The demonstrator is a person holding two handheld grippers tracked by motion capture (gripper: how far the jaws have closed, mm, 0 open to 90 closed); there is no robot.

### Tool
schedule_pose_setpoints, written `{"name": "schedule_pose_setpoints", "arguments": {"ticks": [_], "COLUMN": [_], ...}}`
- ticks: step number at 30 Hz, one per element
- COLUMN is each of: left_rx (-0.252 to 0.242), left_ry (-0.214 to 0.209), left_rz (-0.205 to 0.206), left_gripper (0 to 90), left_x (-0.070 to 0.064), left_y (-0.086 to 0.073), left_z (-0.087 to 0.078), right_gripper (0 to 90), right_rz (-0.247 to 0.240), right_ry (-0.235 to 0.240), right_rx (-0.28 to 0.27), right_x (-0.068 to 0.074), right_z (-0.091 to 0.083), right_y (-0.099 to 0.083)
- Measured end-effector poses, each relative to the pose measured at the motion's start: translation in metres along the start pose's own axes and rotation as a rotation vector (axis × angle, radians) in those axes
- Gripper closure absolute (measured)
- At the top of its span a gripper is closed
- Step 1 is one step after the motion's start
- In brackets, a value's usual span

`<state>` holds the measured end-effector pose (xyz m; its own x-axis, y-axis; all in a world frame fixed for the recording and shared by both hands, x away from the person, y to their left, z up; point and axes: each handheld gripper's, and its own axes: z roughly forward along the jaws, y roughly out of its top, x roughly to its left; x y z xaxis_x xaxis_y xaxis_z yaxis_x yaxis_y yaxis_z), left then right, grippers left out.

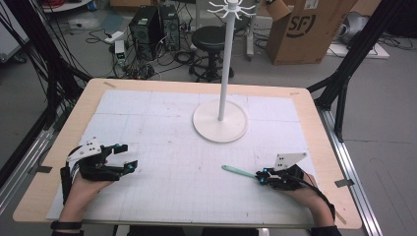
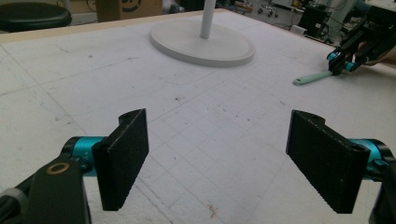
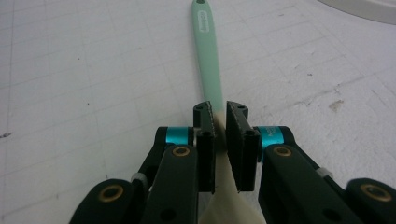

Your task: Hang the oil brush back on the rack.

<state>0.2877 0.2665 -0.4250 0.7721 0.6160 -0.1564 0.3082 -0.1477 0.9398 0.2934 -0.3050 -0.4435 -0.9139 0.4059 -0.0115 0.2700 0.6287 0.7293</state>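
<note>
Spatula [image 3: 208, 60] lies on the counter [image 1: 162, 162] near its right front, mint handle pointing toward the stand [image 1: 220, 120]. The right gripper [image 3: 220, 126] has its jaws clenched on it where the handle meets a cream blade; that blade is mostly hidden beneath the jaws and cut off below. The left gripper [image 2: 217, 158] hovers well apart, jaws released wide. The stand's top is cut off above.

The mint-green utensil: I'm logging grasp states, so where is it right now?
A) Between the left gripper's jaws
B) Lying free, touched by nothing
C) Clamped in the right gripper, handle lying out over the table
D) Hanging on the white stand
C: in the right gripper view the right gripper has its jaws closed on the mint-green utensil, while the left gripper stands open with nothing between its jaws.
</note>
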Motion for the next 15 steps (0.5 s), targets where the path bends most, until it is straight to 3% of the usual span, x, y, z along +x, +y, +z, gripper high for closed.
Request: {"name": "schedule_pose_setpoints", "arguments": {"ticks": [10, 14, 15], "left_rx": [0.004, 0.002, -0.001], "left_ry": [-0.001, -0.002, -0.002], "left_rz": [0.005, 0.002, 0.000], "left_gripper": [22.0, 22.0, 22.0], "left_x": [-0.0005, -0.0007, -0.0009], "left_y": [-0.0001, 0.0000, 0.0001], "left_z": [0.0004, 0.0000, -0.0002], "right_gripper": [82.5, 83.2, 83.4], "right_rz": [0.054, 0.024, 0.038], "right_ry": [0.008, 0.000, 0.004], "right_rx": [0.015, 0.015, 0.022], "right_x": [-0.0009, -0.0013, -0.0010], "right_z": [0.0011, 0.0016, 0.0010], "right_y": [0.0016, 0.0030, 0.0032]}}
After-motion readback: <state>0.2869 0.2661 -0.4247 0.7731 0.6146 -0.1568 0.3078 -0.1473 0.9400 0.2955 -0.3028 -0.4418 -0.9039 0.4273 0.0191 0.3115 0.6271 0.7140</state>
